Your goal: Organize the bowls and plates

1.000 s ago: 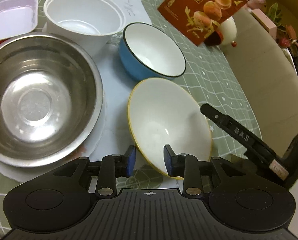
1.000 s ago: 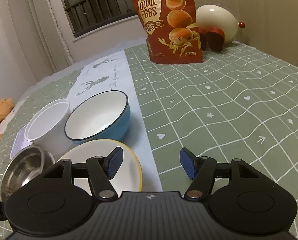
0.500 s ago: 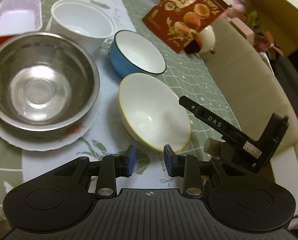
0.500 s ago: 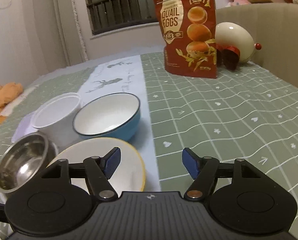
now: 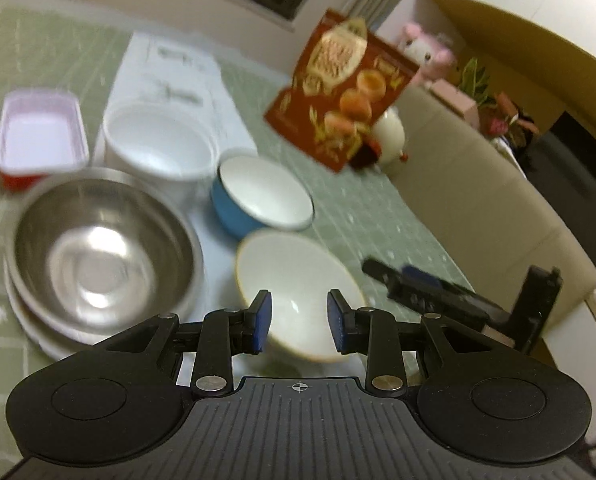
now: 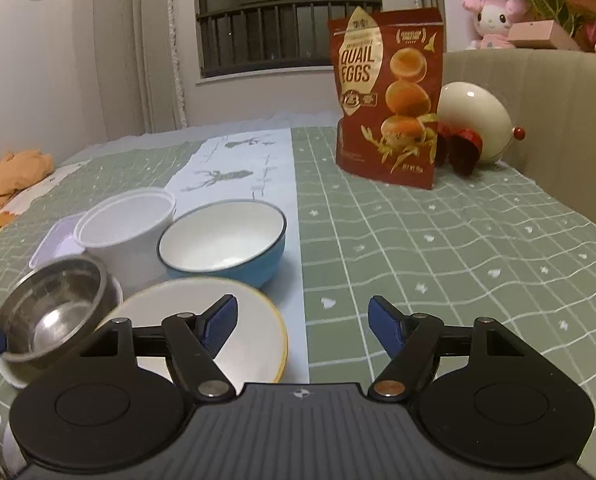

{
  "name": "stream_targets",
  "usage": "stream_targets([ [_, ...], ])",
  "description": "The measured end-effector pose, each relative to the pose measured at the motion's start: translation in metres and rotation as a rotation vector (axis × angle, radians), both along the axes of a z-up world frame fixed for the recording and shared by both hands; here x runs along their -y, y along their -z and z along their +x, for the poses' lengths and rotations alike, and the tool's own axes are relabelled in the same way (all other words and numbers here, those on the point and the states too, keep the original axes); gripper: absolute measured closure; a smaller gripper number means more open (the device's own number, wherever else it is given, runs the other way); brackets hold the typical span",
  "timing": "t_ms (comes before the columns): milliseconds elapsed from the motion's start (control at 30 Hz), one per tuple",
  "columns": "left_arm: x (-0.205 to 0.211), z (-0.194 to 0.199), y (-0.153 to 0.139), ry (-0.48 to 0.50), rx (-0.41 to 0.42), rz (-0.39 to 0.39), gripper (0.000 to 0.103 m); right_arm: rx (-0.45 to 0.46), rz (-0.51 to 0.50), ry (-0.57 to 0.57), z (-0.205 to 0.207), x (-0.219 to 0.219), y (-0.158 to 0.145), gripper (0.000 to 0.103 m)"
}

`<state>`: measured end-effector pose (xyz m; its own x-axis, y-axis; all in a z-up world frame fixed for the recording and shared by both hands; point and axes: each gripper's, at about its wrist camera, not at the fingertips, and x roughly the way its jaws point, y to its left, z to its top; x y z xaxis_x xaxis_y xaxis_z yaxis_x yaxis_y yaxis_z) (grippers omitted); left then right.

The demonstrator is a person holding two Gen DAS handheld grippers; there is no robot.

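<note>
A yellow-rimmed white bowl (image 5: 298, 280) sits near the table's front, also in the right wrist view (image 6: 254, 332). Behind it stands a blue bowl (image 5: 262, 200) (image 6: 222, 244), then a white tub (image 5: 158, 148) (image 6: 126, 232). A steel bowl (image 5: 98, 248) (image 6: 50, 312) rests on a white plate (image 5: 30, 320) at the left. My left gripper (image 5: 298, 322) is open and empty, held above the yellow-rimmed bowl's near side. My right gripper (image 6: 301, 320) is open wide and empty, just right of that bowl; it shows in the left wrist view (image 5: 429, 296).
A pink tray (image 5: 38, 136) lies at the far left. A red quail-egg bag (image 6: 389, 96) and a cream egg-shaped ornament (image 6: 473, 120) stand at the back right. A beige sofa back (image 5: 477, 208) borders the table's right edge. An orange cloth (image 6: 6, 180) lies far left.
My left gripper has pulled back and tilted up, with the view now blurred. Its jaws have opened a little. My right gripper has sunk lower and stayed open.
</note>
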<state>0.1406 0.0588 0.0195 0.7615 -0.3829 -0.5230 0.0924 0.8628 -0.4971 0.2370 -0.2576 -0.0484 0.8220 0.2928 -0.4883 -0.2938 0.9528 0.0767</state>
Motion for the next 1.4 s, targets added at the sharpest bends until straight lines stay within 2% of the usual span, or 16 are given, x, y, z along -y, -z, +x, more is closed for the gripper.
stream_targets([
  [133,-0.010,-0.011,-0.028,-0.046,0.122,0.008,0.070,0.019,-0.101,0.029,-0.003,-0.013,-0.002,0.024],
  [200,-0.016,-0.020,-0.043,-0.062,0.175,0.016,0.070,0.007,-0.109,0.024,-0.005,-0.017,-0.002,0.023],
  [267,-0.018,-0.024,-0.052,-0.069,0.200,0.033,0.070,-0.009,-0.095,0.011,-0.009,-0.019,-0.001,0.018],
  [400,-0.020,-0.027,-0.049,-0.072,0.227,0.055,0.070,-0.025,-0.105,-0.015,-0.023,-0.029,0.003,0.017],
  [467,-0.020,-0.022,-0.041,-0.065,0.192,0.040,0.070,-0.037,-0.113,-0.033,-0.027,-0.034,0.001,0.017],
  [533,-0.019,-0.009,-0.032,-0.054,0.127,0.021,0.070,-0.068,-0.093,-0.070,-0.023,-0.036,-0.005,0.018],
  [600,-0.018,0.010,-0.028,-0.060,0.054,0.034,0.070,-0.111,-0.059,-0.099,-0.008,-0.035,-0.016,0.018],
  [700,-0.006,0.045,-0.038,-0.057,-0.002,0.084,0.070,-0.150,-0.009,-0.108,0.027,-0.031,-0.040,0.018],
  [767,0.007,0.075,-0.047,-0.057,-0.025,0.147,0.070,-0.139,0.009,-0.100,0.045,-0.029,-0.057,0.018],
  [867,0.031,0.126,-0.037,-0.065,-0.130,0.210,0.070,-0.165,0.044,-0.108,0.073,-0.028,-0.073,0.018],
  [967,0.042,0.168,-0.004,-0.038,-0.280,0.185,0.070,-0.224,0.075,-0.113,0.097,-0.027,-0.067,0.018],
  [1067,0.046,0.181,0.021,-0.019,-0.356,0.161,0.070,-0.242,0.053,-0.088,0.116,-0.025,-0.051,0.018],
  [1133,0.049,0.187,0.030,-0.015,-0.388,0.173,0.070,-0.282,0.039,-0.075,0.132,-0.027,-0.038,0.018],
  [1267,0.051,0.202,0.045,-0.052,-0.398,0.207,0.070,-0.379,0.081,-0.090,0.159,-0.033,-0.019,0.020],
  [1400,0.053,0.219,0.059,-0.043,-0.421,0.197,0.070,-0.405,0.066,-0.087,0.172,-0.041,-0.008,0.023],
])
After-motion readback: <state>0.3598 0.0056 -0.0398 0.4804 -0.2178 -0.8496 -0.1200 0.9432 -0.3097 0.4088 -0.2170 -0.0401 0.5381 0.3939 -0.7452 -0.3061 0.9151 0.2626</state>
